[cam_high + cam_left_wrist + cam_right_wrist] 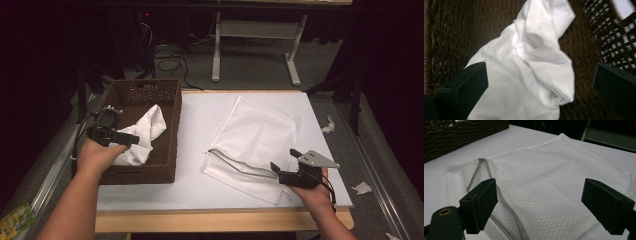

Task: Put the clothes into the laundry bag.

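Both my tools stand jaws apart, gripping nothing: my left gripper (131, 138) over the white cloth (142, 135) bunched in the brown wicker basket (170, 165), my right gripper (285, 160) at the mesh laundry bag's (257, 132) zipper edge on the table (195, 125).

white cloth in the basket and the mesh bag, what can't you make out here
- White cloth: its lower part is cut off by the bottom edge of the left gripper view.
- Mesh bag: its inside is hidden by its own fabric, every view.
- Zipper: near end cut off in the right gripper view.
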The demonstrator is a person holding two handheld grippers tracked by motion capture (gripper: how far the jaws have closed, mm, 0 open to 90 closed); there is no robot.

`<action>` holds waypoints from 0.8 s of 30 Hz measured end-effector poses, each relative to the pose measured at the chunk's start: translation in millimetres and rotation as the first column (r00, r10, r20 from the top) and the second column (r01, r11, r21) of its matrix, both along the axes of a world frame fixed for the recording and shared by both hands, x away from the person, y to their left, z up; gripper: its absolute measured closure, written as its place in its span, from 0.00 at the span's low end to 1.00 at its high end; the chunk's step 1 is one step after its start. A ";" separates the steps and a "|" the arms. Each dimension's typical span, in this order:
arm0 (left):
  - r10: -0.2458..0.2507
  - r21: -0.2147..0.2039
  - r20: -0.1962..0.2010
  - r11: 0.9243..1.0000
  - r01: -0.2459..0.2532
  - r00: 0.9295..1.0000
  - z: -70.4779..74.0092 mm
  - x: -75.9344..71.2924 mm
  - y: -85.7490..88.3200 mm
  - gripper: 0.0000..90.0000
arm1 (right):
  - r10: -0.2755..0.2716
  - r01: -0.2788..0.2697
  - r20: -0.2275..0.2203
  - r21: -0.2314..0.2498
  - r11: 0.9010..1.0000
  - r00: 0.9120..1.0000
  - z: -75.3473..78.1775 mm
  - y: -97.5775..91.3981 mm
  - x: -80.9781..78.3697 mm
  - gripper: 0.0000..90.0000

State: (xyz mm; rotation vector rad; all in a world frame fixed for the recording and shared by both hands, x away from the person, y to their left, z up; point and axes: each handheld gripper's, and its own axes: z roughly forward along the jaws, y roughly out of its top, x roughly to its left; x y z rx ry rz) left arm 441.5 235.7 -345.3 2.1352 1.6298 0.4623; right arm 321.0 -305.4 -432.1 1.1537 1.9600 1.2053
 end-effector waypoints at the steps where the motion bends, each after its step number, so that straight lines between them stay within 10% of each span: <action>1: 0.012 -0.001 -0.046 1.000 -0.012 0.999 -1.6 5.3 5.1 0.00 | 0.000 0.000 0.000 -0.002 1.000 1.000 0.2 0.4 -0.1 0.16; 14: 0.098 0.000 -0.193 0.995 -0.100 0.976 -17.5 22.4 24.5 0.00 | -0.005 0.005 0.002 0.003 1.000 1.000 1.2 -0.1 -1.0 0.16; 24: 0.086 0.005 -0.334 0.996 -0.090 0.939 -32.7 42.6 21.6 0.04 | 0.001 -0.001 0.003 -0.006 1.000 1.000 0.8 0.8 -2.4 0.16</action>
